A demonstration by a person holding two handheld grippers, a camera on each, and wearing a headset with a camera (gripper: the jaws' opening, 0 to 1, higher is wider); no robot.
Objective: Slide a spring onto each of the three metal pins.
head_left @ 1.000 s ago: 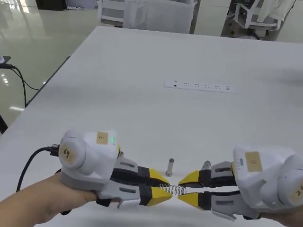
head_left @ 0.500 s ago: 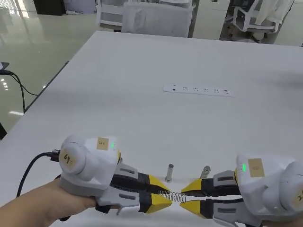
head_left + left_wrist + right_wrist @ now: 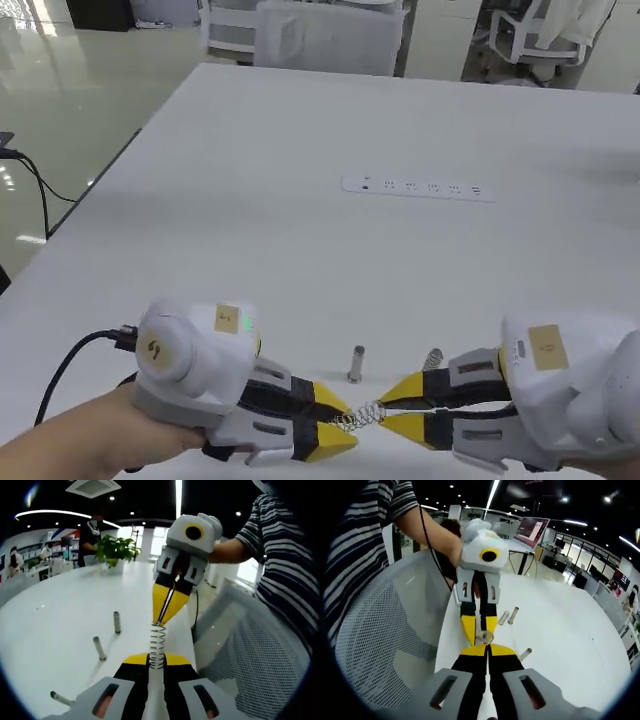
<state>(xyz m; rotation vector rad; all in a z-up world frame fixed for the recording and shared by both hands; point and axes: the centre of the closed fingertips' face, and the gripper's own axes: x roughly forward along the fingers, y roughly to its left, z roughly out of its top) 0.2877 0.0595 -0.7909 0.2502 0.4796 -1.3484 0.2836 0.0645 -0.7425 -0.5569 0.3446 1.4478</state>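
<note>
Small silver coil spring [image 3: 366,413]: now pinching it at both ends, with the yellow-tipped left gripper [image 3: 343,421] at 9 o'clock and, freshly clamping shut, the right gripper [image 3: 387,411] at 3, just 6 o'clock of the bare steel pin [image 3: 356,363], likely handing over.

I count two grippers, the left gripper [image 3: 345,425] and the right gripper [image 3: 388,415]. Between them there is one spring [image 3: 362,414].

In the left gripper view I count three metal pins: one far [image 3: 116,622], one in the middle [image 3: 99,648] and one close [image 3: 61,698]. In the head view I can count two of them. One may have a spring on it, but it is too small for me to tell.

There is one white table [image 3: 300,200] with one power strip [image 3: 418,187] on it. I see one black cable [image 3: 70,350], one green plant [image 3: 116,550] and one mesh chair [image 3: 385,630].
</note>
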